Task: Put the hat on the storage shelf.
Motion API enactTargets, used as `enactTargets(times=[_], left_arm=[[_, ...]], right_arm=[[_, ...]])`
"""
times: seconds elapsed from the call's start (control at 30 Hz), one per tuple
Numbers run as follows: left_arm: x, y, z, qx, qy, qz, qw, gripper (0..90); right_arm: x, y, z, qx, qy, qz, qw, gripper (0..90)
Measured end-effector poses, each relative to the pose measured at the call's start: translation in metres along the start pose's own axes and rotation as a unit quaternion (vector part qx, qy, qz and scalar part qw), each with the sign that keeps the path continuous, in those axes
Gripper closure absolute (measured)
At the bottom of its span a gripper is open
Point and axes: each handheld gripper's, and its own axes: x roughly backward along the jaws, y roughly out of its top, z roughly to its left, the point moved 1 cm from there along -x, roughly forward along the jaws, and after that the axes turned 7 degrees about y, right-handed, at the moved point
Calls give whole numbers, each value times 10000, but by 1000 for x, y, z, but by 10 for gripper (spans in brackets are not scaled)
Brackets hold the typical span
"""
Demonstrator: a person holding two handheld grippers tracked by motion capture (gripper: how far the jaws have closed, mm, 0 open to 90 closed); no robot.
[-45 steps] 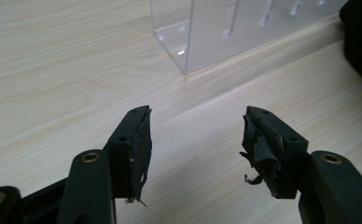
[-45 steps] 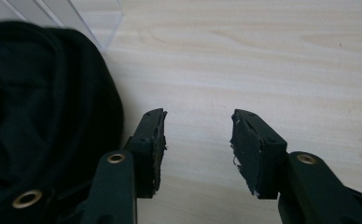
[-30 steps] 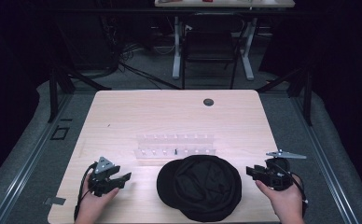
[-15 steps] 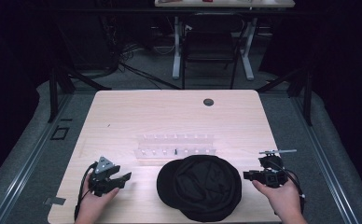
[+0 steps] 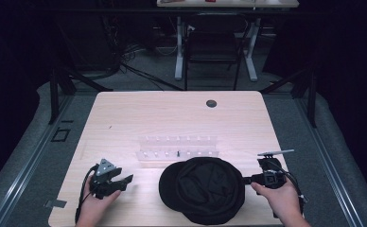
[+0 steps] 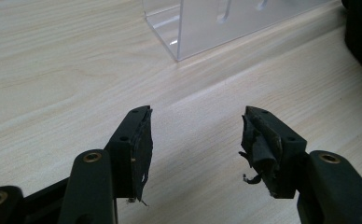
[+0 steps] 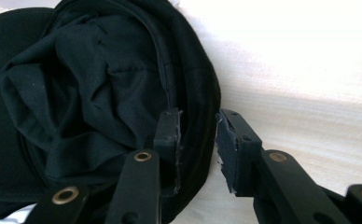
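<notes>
Resting near the front edge of the wooden table, a black cap is seen upside down, lining bunched inside. Right gripper is held at the cap's right edge; in the right gripper view one jaw sits inside the rim, the other outside, a gap kept between them, rim not pinched. Left gripper is held well apart to the left above bare wood, jaws spread wide, nothing between them. Clear plastic rack is noted just behind the cap; its corner is seen ahead in the left gripper view. Worn, torn pads are noted on the left jaws.
</notes>
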Motion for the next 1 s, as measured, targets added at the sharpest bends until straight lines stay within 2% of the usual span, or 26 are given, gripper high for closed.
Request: enactTargets(times=[0.07,0.13,0.2,0.33,0.43,0.47,0.5,0.53,0.6,0.63,0.73,0.77,0.87,0.97,1.0], left_arm=[[0,0,0,-3,-4,3,10000,433],[0,0,0,-10,-3,2,10000,433],[0,0,0,-20,-6,4,10000,433],[-1,0,0,-26,-4,18,10000,433],[-1,0,0,-23,-11,19,10000,433],[-1,0,0,-30,-9,21,10000,433],[-1,0,0,-21,-7,24,10000,433],[-1,0,0,-21,-7,24,10000,433],[-1,0,0,-34,-15,35,10000,433],[-1,0,0,-19,-14,23,10000,433],[-1,0,0,-13,-11,13,10000,433],[-1,0,0,-17,-6,14,10000,433],[-1,0,0,-27,-7,29,10000,433],[-1,0,0,-40,-2,36,10000,433],[-1,0,0,-40,-3,35,10000,433]], right_arm=[[-2,0,-1,18,-61,17,10000,684],[-3,0,-2,35,-26,67,10000,679],[-6,0,-2,-35,-36,-2,10000,684],[-9,2,-5,-35,-79,156,9998,698],[-13,4,-7,-95,29,294,9995,693],[-15,4,-7,-139,33,219,9997,693],[-15,5,-8,-98,19,348,9993,693],[-15,5,-8,-98,19,348,9993,693],[-20,3,-9,-171,51,290,9994,700],[-22,4,-11,-149,53,429,9990,705],[-24,3,-12,-188,52,423,9989,712],[-26,3,-12,-268,129,491,9984,719],[-30,2,-14,-278,118,624,9976,732],[-33,2,-16,-429,173,650,9968,739],[-34,2,-17,-451,180,745,9960,742]])
